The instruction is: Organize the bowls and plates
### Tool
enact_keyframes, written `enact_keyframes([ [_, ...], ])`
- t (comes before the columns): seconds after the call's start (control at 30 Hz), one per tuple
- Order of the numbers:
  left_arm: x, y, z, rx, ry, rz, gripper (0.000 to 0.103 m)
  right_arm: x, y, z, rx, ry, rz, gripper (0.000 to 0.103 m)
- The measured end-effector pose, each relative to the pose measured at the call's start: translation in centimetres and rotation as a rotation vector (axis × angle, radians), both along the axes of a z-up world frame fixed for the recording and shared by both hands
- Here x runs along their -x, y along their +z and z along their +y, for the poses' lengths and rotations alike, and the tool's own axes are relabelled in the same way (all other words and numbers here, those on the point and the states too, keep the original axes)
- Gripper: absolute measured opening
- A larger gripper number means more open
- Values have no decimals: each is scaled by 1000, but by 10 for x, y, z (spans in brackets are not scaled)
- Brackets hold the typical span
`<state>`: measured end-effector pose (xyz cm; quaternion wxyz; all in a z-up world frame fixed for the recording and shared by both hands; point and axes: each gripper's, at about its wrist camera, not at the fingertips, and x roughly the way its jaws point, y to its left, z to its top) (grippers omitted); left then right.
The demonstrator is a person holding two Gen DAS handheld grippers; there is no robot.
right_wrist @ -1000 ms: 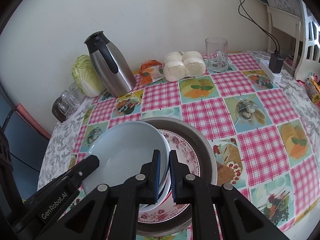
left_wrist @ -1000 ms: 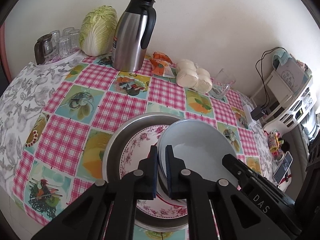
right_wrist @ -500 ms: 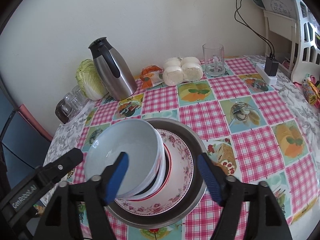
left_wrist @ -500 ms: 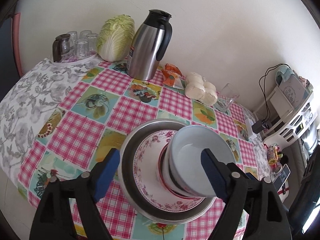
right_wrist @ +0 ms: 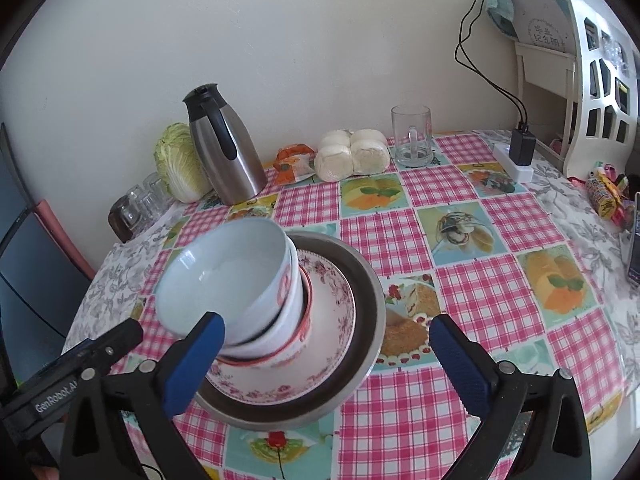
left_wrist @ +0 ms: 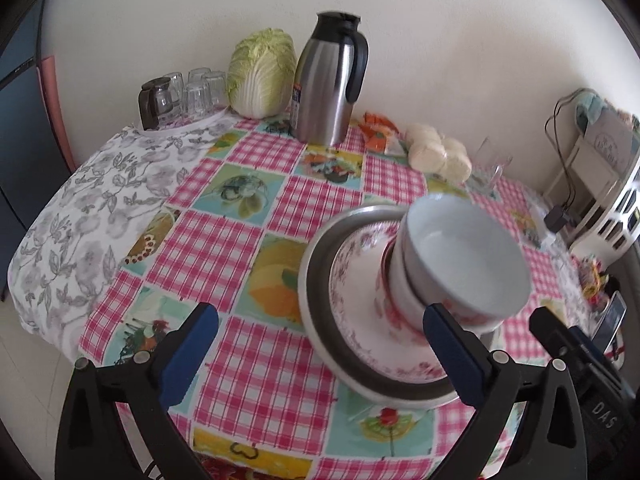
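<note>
My left hand-held gripper [left_wrist: 320, 350] is spreading wide, its jaws opening with only tablecloth between them; its right blue pad [left_wrist: 452, 358] crosses the near edge of the stack and hides part of it. My right hand-held gripper [right_wrist: 326, 354] is likewise opening wide, its left pad overlapping the lower bowl, nothing pinched. The bases of both grippers run off the bottom of each view. Just beyond the pads sits the stack: a metal basin [right_wrist: 370, 300], a floral plate [right_wrist: 332, 328] inside it, and on that the nested bowls [right_wrist: 224, 276], slightly blurred in the left view. How many bowls are nested I cannot tell. The table [left_wrist: 224, 240] wears a pink checked cloth with fruit panels over a grey leafy one. Farther back stand a steel thermos jug [left_wrist: 330, 84], a cabbage [left_wrist: 262, 72], tumblers on a tray [left_wrist: 186, 94], wrapped buns [right_wrist: 352, 154] and a glass mug [right_wrist: 412, 136] against the pale wall. A white shelf unit [right_wrist: 592, 80] with dangling cables is cut off at right.
</note>
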<state>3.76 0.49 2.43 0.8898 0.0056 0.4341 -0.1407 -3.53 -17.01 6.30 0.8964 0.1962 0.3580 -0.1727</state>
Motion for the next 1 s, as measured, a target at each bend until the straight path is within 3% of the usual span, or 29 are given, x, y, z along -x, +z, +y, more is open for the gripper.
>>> enact_keyframes([
  [0.47,13,-24,4,-93,-27,-11,102,19,-44,1,25,-10,124,103],
  [1.0,10,-52,-4,-190,-61,20,102,26,-56,2,41,-29,171,103],
])
